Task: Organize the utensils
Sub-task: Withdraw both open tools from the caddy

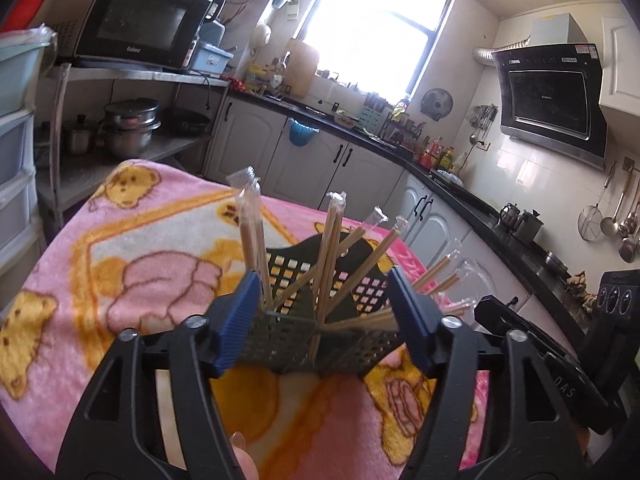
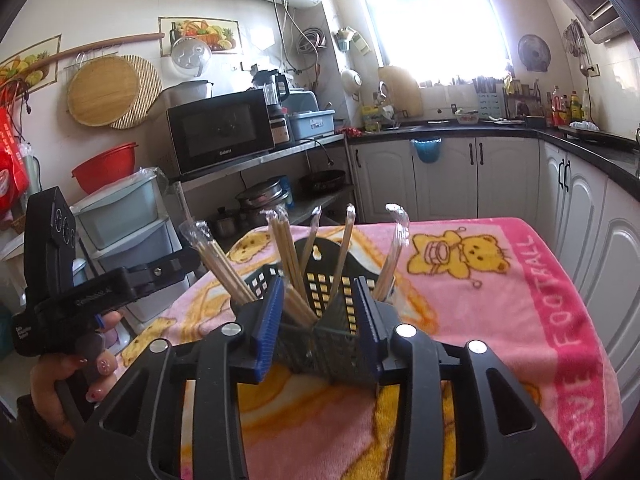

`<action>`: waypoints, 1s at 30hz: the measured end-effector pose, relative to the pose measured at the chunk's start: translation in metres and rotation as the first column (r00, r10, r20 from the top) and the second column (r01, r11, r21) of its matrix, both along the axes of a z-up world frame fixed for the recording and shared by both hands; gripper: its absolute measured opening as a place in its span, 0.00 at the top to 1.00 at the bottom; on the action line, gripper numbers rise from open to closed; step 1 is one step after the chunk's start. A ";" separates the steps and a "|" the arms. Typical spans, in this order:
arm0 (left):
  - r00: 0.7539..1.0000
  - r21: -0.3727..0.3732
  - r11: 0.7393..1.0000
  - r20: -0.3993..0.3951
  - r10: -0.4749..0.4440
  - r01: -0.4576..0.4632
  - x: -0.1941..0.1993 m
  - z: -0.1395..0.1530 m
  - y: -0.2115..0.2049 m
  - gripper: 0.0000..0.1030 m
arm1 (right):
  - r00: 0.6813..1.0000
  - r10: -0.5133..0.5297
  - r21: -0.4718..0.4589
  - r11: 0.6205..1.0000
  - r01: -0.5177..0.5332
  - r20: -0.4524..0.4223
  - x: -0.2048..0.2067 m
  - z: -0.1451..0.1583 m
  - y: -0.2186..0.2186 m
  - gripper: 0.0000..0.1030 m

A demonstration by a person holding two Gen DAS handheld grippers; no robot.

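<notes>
1. The left tongs stood spread, their blue ribbed pads flanking the black perforated plastic utensil basket without pressing it, and nothing was pinched.
2. The right tongs were likewise parted around the same basket, apparently letting it stand on its own.
3. The basket stood on the pink bear-printed blanket covering the worktop, and wrapped wooden chopsticks fanned upright from it, probably for sorting.
4. The blanket's border read "FOOTBALL".
5. Farthest, the black microwave oven carried "Galanz".
</notes>
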State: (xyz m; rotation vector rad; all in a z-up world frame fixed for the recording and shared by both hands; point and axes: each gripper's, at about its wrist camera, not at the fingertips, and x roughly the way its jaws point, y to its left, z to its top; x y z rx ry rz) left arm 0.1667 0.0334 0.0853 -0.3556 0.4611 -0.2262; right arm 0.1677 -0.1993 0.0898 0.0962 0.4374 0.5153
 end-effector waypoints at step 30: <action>0.994 0.095 0.995 -0.110 0.021 -0.010 -0.040 -0.064 -0.008 0.10 | 0.993 -0.025 -0.087 0.996 0.015 -0.114 -0.035 -0.059 -0.010 0.25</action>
